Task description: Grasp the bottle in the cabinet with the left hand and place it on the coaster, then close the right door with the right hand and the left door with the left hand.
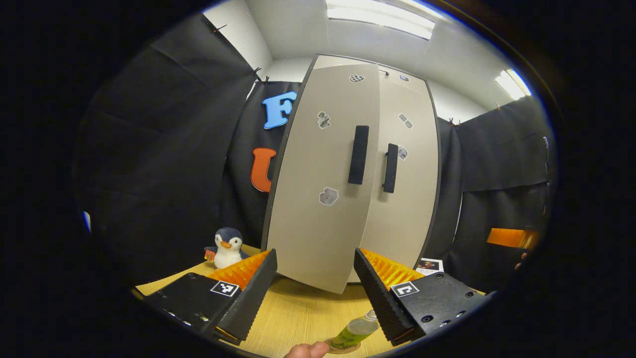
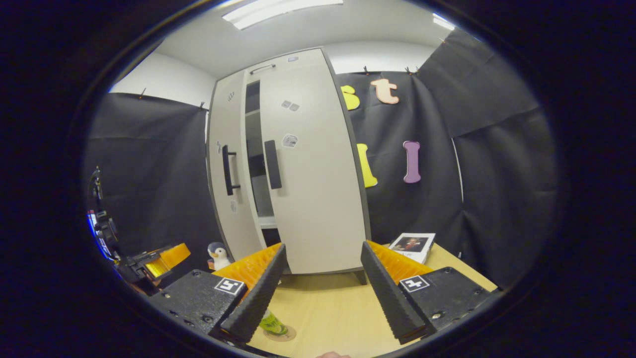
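The bottle stood on the coaster near the tabletop's front edge. Both the left gripper and the right gripper were spread wide, holding nothing. The left door stood slightly ajar beside the right door.

beige cabinet, seemingly green-labelled bottle

Table with cabinet, coaster, penguin
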Demonstrator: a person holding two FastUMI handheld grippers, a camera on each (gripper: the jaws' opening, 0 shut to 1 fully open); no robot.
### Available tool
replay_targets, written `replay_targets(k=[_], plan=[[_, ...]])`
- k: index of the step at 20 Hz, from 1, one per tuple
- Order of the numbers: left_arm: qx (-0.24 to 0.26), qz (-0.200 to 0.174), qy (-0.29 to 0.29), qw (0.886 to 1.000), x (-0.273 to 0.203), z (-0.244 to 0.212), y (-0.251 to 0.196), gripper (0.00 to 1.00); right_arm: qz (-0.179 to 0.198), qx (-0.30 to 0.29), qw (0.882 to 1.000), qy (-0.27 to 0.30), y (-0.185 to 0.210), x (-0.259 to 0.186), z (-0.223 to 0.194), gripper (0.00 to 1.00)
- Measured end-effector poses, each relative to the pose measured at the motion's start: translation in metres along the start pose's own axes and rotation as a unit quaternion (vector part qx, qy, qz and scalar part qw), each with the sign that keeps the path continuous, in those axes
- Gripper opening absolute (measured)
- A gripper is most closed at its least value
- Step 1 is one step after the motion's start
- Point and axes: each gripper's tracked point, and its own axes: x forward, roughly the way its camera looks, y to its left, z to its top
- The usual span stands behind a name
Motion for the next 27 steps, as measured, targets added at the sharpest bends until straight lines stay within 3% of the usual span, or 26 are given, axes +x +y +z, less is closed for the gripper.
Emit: replay_targets(k=[1,7,8,10,11,12,14,15,17,18,19,21,22,27], plan=[[0.001,0.006,0.001,1.0,-0.002,-0.003,0.005,0.95,0.0,-0.001,1.0,0.002,0.0,0.0,-0.002,0.99],[0.003,0.024,-0.016,1.0,-0.005,0.007,0.016,0.95,0.011,0.009,1.0,0.01,0.01,0.004,-0.008,0.99],[0.0,0.019,-0.017,1.0,-0.002,0.009,0.013,1.0,0.015,0.012,1.0,0.011,0.014,0.004,-0.008,0.99],[0.003,0.021,-0.022,1.0,-0.002,0.011,0.014,1.0,0.025,0.017,0.999,0.011,0.019,0.004,-0.007,0.99],[0.007,0.022,-0.027,0.999,-0.002,0.015,0.015,0.95,0.026,0.017,0.999,0.01,0.02,0.004,-0.006,0.99],[0.01,0.022,-0.031,0.999,-0.002,0.017,0.014,1.0,0.025,0.016,1.0,0.01,0.02,0.005,-0.005,0.98],[0.012,0.018,-0.035,0.999,-0.002,0.02,0.01,0.95,0.026,0.015,1.0,0.008,0.02,0.004,-0.003,0.94],[0.012,0.016,-0.035,0.999,-0.002,0.021,0.008,0.95,0.027,0.015,0.999,0.007,0.02,0.004,-0.002,0.99],[0.012,0.015,-0.034,0.999,-0.003,0.019,0.006,0.95,0.026,0.013,1.0,0.007,0.019,0.003,-0.002,0.98],[0.012,0.015,-0.034,0.999,-0.004,0.019,0.006,1.0,0.026,0.014,1.0,0.005,0.019,0.002,-0.001,0.98],[0.01,0.015,-0.033,0.999,-0.003,0.019,0.006,0.95,0.025,0.015,1.0,0.005,0.019,0.002,0.0,0.99],[0.01,0.014,-0.032,0.999,-0.004,0.018,0.005,0.95,0.025,0.019,0.999,0.006,0.018,0.002,-0.001,0.98],[0.011,0.014,-0.032,0.999,-0.003,0.018,0.005,1.0,0.025,0.02,0.999,0.006,0.018,0.001,-0.002,0.98],[0.013,0.017,-0.025,0.999,0.0,0.013,0.009,0.95,0.009,0.01,1.0,0.002,0.009,-0.001,0.003,0.99]])
